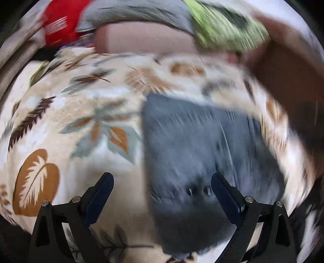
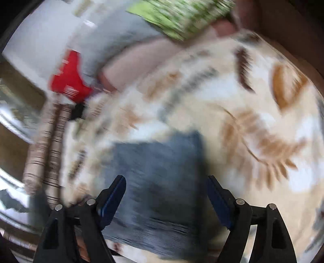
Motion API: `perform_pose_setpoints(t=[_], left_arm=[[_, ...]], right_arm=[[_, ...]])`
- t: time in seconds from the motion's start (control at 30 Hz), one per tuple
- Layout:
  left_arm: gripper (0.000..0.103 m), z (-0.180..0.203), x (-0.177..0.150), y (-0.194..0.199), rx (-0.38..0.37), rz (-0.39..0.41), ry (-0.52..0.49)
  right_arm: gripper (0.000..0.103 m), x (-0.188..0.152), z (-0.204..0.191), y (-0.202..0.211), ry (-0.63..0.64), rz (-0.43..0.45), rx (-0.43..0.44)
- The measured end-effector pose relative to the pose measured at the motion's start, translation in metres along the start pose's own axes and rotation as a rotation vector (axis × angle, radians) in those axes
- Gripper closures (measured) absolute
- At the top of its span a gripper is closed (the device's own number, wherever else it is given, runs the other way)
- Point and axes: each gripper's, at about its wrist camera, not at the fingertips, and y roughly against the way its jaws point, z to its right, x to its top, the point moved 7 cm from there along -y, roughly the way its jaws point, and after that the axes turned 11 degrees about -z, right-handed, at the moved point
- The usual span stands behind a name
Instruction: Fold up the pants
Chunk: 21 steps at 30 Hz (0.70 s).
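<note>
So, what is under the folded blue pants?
The blue pants lie on the leaf-print bedcover, which shows all around them. The part of the bedcover beneath them is covered; anything hidden there cannot be seen.

The pants (image 1: 202, 151) below my grippers are showing a dark blue-grey, like denim, blurred in both views. The bedspread (image 1: 81, 113) under them is showing cream and white with a leaf print: tan-orange leaves, grey-green sprays and dark brown fronds. My left gripper (image 1: 162, 182) and right gripper (image 2: 165, 183) are showing black frames with dark blue pads (image 2: 113, 194). Beyond the bedspread, a pink-beige cushion (image 1: 145, 38) is lying under a grey cloth (image 1: 141, 12), beside something red (image 1: 60, 22) with white marks and a lime-green patterned cloth (image 1: 226, 26).
</note>
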Motion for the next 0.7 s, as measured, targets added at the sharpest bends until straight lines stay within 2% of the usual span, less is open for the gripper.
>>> perform_pose_setpoints(t=[0.03, 0.07, 0.1, 0.17, 0.2, 0.23, 0.27, 0.3, 0.37, 0.43, 0.47, 0.5, 0.53, 0.57, 0.6, 0.63, 0.67, 0.7], left_arm=[[0.006, 0.009, -0.007, -0.010, 0.048, -0.017, -0.049], [0.006, 0.011, -0.009, -0.010, 0.075, 0.011, -0.055], [0.006, 0.011, -0.009, -0.008, 0.080, 0.029, -0.048], [0.006, 0.008, -0.008, -0.008, 0.065, 0.007, -0.040], [0.006, 0.007, -0.007, -0.007, 0.056, -0.001, -0.045], [0.006, 0.007, -0.007, -0.005, 0.045, -0.003, -0.050], [0.006, 0.006, -0.007, 0.000, 0.043, 0.000, -0.049], [0.006, 0.006, -0.007, 0.006, 0.040, 0.018, -0.042], [0.006, 0.004, -0.003, 0.022, 0.029, 0.075, -0.013], [0.006, 0.012, -0.001, 0.028, -0.012, 0.100, -0.020], [0.006, 0.016, -0.003, 0.023, -0.002, 0.084, -0.040], [0.006, 0.022, -0.008, 0.009, 0.031, 0.029, -0.077], [0.005, 0.024, -0.014, -0.004, 0.047, -0.009, -0.098], [0.004, 0.023, -0.016, -0.011, 0.032, -0.004, -0.085], [0.004, 0.020, -0.016, -0.012, -0.007, -0.003, -0.046], [0.004, 0.018, -0.015, -0.014, -0.038, -0.039, -0.015], [0.004, 0.016, -0.015, -0.013, -0.046, -0.046, -0.006], [0.004, 0.016, -0.014, -0.008, -0.039, -0.034, -0.014]], right_arm=[[0.020, 0.007, -0.013, -0.003, 0.022, 0.005, 0.053], [0.020, 0.015, -0.027, -0.013, 0.037, -0.016, 0.126], [0.020, 0.020, -0.035, -0.024, 0.035, -0.039, 0.182], [0.020, 0.028, -0.039, -0.061, -0.014, -0.116, 0.296], [0.022, 0.028, -0.033, -0.079, -0.026, -0.159, 0.287], [0.031, 0.026, -0.013, -0.104, -0.051, -0.210, 0.173], [0.059, 0.020, 0.010, -0.126, -0.118, -0.259, 0.131], [0.077, 0.020, 0.025, -0.122, -0.184, -0.220, 0.141], [0.077, 0.017, 0.031, -0.109, -0.218, -0.221, 0.162], [0.071, 0.011, 0.022, -0.089, -0.162, -0.191, 0.119], [0.059, 0.005, 0.015, -0.078, -0.129, -0.178, 0.113], [0.043, -0.002, 0.007, -0.066, -0.105, -0.164, 0.128], [0.036, -0.012, 0.001, -0.054, -0.088, -0.148, 0.150], [0.033, -0.021, -0.001, -0.048, -0.071, -0.139, 0.152], [0.033, -0.035, 0.004, -0.049, -0.056, -0.156, 0.098], [0.034, -0.054, 0.013, -0.060, -0.047, -0.206, 0.032], [0.040, -0.065, 0.018, -0.068, -0.035, -0.231, 0.034], [0.048, -0.068, 0.022, -0.065, -0.024, -0.197, 0.043]])
